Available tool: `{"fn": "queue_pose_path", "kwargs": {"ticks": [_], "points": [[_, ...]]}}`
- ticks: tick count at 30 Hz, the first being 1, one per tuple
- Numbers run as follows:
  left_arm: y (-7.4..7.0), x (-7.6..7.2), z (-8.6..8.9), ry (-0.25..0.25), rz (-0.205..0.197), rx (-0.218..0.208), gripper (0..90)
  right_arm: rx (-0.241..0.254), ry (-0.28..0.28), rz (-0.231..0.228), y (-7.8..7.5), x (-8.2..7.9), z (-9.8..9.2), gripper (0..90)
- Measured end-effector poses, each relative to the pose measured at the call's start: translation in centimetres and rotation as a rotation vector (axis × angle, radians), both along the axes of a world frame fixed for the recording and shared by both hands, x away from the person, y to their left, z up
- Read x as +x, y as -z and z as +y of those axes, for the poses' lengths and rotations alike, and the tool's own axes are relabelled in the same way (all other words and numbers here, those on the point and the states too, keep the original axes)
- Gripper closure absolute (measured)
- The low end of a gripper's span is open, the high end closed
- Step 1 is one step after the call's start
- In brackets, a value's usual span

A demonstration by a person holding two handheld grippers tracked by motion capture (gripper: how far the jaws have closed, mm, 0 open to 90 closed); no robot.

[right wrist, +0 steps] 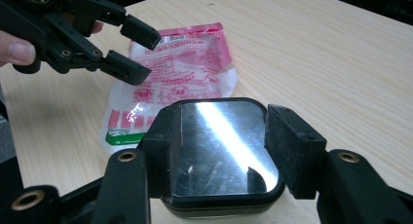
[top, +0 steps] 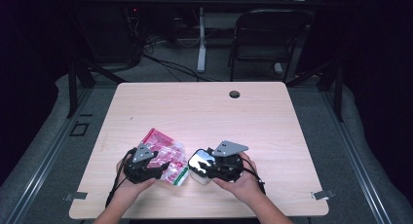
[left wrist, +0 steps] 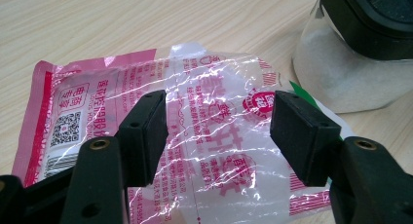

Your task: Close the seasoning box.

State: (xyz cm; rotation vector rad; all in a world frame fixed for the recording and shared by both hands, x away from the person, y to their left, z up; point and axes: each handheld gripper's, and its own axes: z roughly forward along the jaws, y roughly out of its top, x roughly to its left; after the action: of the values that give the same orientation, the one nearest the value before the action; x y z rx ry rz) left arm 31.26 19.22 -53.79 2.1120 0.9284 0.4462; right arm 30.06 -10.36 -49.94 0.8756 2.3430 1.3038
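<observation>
While lying flat on the near part of the table [top: 204,107], left of centre, crinkles and catches the light: a pink and clear plastic packet [top: 165,156], with printed characters, a square code near its pink end and a green strip at its right corner. Over it, near left: the left gripper [top: 163,166], held in the left hand [top: 127,185], jaws spread wide and holding nothing. In the left gripper view [left wrist: 219,131], hangs just above the clear middle of the packet [left wrist: 204,136]; whether touching the film or a little off it, cannot tell. Same open jaws seen from the right gripper view [right wrist: 139,53], over the packet's left edge [right wrist: 190,68].

Just right of the packet, near the table's near edge: a clear jar [top: 200,165] with a black lid and a shiny square top, white grains inside as seen in the left gripper view [left wrist: 350,73]. Seems to touch the packet's green corner, though hard to be sure. Clamped on the jar's lid from both sides: the right gripper [top: 202,166], held in the right hand [top: 243,182], a grey plate on top. In the right gripper view [right wrist: 219,146], black pads [right wrist: 292,146] pressed against the left and right sides of the lid [right wrist: 219,151].

Far from all this, at the table's far edge right of centre: a small round hole [top: 234,94].
</observation>
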Motion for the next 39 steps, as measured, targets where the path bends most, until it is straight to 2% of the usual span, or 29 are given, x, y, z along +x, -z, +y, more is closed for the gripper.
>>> {"fn": "queue_pose_path", "kwargs": {"ticks": [15,20,23,37,39], "points": [[0.0,0.2,0.4,-0.017,-0.001,-0.001,39.2,0.031,0.07,0.015,-0.2,1.2,-1.9,48.0],[0.0,0.2,0.6,-0.018,0.002,0.0,39.2,0.023,0.099,0.022,-0.1,1.8,-2.7,48.0],[0.1,0.3,0.6,-0.024,0.003,-0.005,39.2,0.04,0.124,0.032,0.1,2.1,-3.3,48.1],[0.2,0.5,1.0,-0.037,0.007,-0.001,39.2,0.038,0.214,0.082,1.6,3.6,-5.0,48.1],[0.2,0.5,1.1,-0.036,0.007,-0.001,39.2,0.026,0.224,0.084,1.7,3.8,-5.3,48.1]]}}
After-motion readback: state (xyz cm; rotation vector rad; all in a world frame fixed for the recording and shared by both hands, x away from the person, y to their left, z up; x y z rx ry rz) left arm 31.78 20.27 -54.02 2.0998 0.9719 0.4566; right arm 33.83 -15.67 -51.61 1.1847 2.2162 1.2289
